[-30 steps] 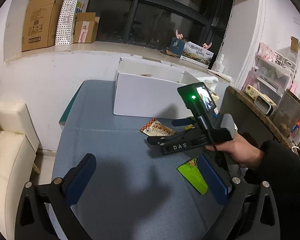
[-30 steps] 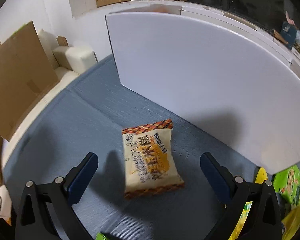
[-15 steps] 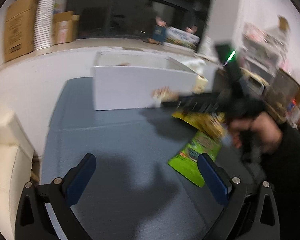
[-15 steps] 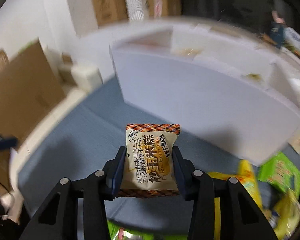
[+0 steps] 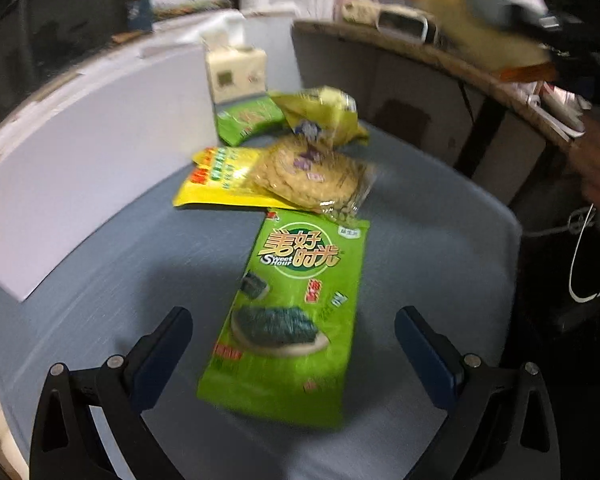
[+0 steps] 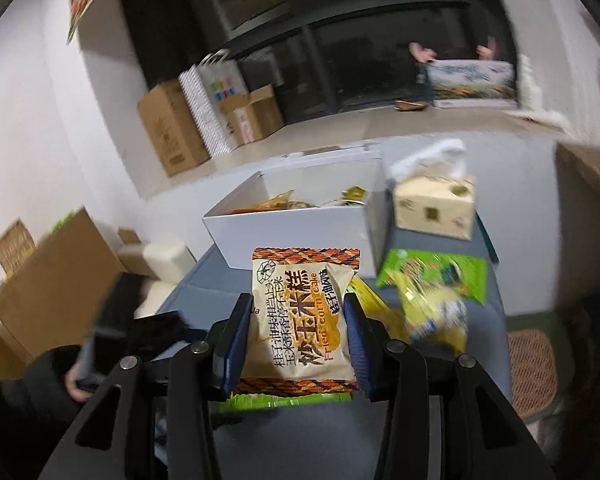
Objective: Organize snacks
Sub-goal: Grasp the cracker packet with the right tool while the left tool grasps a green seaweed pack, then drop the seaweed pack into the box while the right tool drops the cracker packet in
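Observation:
My right gripper (image 6: 298, 344) is shut on a cream and orange fried corn cake packet (image 6: 304, 320) and holds it up in the air before the open white box (image 6: 292, 224), which holds several snacks. My left gripper (image 5: 294, 336) is open and empty, its fingers either side of a green Sweet Hour seaweed packet (image 5: 296, 312) lying flat on the blue table (image 5: 440, 240). Beyond it lie a clear bag of round biscuits (image 5: 312, 176), a yellow packet (image 5: 220, 176), a yellow-green bag (image 5: 320, 114) and another green packet (image 5: 248, 120).
The white box wall (image 5: 80, 168) stands left of the snacks. A tissue box (image 5: 236, 72) sits at the table's far end, also in the right wrist view (image 6: 432, 204). A brown counter (image 5: 440, 60) borders the right. Cardboard boxes (image 6: 172, 128) line the sill.
My right gripper closed on the corn cake packet and lifted it off the table toward the box. My left gripper swung right and down over the green seaweed packet.

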